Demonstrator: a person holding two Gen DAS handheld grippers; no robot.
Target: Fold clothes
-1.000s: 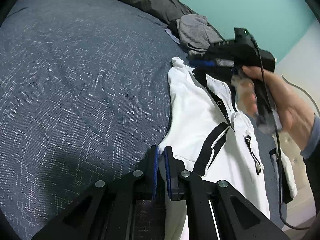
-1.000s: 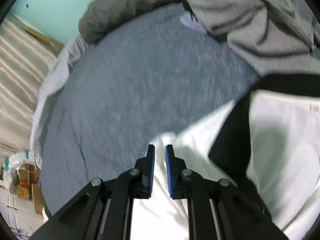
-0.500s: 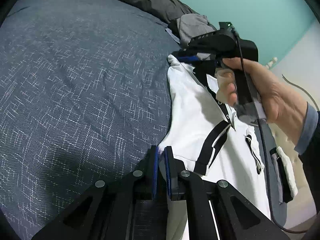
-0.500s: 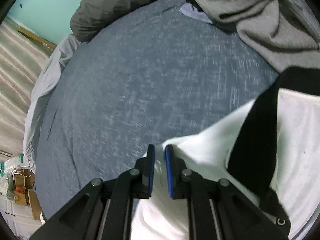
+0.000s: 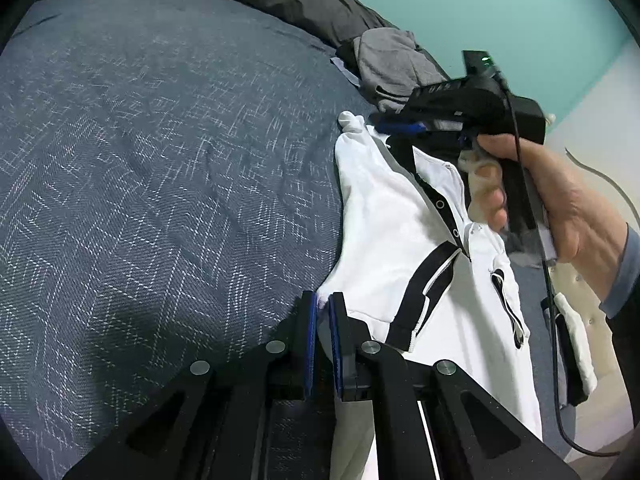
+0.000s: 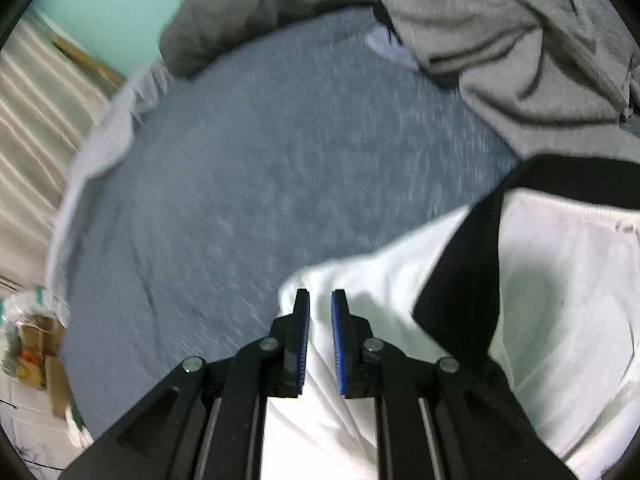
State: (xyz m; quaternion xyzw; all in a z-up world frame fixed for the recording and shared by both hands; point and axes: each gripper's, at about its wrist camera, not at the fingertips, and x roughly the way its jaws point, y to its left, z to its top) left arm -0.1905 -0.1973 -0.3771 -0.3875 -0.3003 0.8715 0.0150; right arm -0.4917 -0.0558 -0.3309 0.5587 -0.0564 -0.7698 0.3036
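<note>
Garment (image 5: 392, 216), white with black trim and snap placket, lies stretched along one side edge of the bed (image 5: 160, 160), on the dark blue cover. Left tool (image 5: 323, 312) is clamped on a white fold near the underarm, pads nearly together with cloth between. Right tool (image 6: 320, 312), in its own view, has its jaws slightly apart with white cloth bunched between them; whether it truly pinches or has let go I cannot tell, as that view is blurred. In the left view it sits at the shoulder end, held by a hand (image 5: 560, 208). Two holds on one long edge would suit lifting that side to fold it over, I judge. Grey clothes (image 6: 500, 48) lie heaped toward the head of the bed, near the collar.
</note>
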